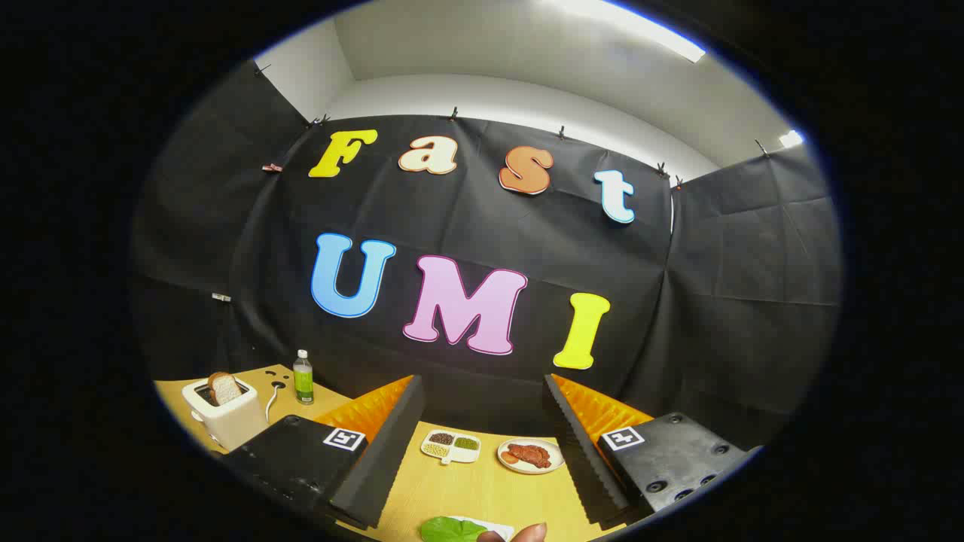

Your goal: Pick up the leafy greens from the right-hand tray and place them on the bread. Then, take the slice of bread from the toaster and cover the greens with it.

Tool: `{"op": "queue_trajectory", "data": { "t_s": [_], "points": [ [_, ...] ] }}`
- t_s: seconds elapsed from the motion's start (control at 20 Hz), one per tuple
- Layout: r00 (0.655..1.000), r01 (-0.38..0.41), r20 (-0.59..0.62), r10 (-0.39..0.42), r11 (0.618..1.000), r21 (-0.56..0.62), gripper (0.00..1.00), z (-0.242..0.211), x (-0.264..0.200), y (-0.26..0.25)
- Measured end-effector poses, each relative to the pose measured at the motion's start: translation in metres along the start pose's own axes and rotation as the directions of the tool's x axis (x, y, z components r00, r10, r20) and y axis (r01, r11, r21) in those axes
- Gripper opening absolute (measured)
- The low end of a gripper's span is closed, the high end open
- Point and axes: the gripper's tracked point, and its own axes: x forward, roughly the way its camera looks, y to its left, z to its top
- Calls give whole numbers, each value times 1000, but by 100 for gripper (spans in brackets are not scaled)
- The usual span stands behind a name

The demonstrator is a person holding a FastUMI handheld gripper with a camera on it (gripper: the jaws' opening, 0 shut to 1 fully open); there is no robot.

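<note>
The gripper [482,452] stands wide open, its two fingers spread apart with nothing between them but bare table [467,497], and it looks tilted well up toward the booth wall rather than down at the work. At 6 o'clock, close under the fingers, lies the green leaf [450,530] on the edge of a white tray [493,527], with a fingertip [520,533] of a person's hand just beside it. Beyond the fingers, at about 12 o'clock, sit a divided dish [450,446] of seeds and a plate [531,456] with something reddish on it. Off at 10 o'clock stands the toaster [226,414], a bread slice [224,388] upright in its slot, a bottle [303,377] just past it. The bread meant to take the greens I cannot make out. The risk, as I judge it: the leaf is barely in sight beneath the fingers, so a blind closing could miss it, pinch the tray rim, or catch that fingertip. A thin limp leaf may also slip from the pads or fold on lifting. Later, the toaster slice stands loose and could tip or crumble under a hard squeeze
</note>
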Motion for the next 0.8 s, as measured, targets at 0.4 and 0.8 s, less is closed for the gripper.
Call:
{"op": "queue_trajectory", "data": {
  "t_s": [0.4,0.8],
  "points": [
    [1000,24,-13,-24,1000,19,98,-9,-6,-16],
    [999,33,-18,-32,999,35,97,-18,-10,-32]
  ]
}}
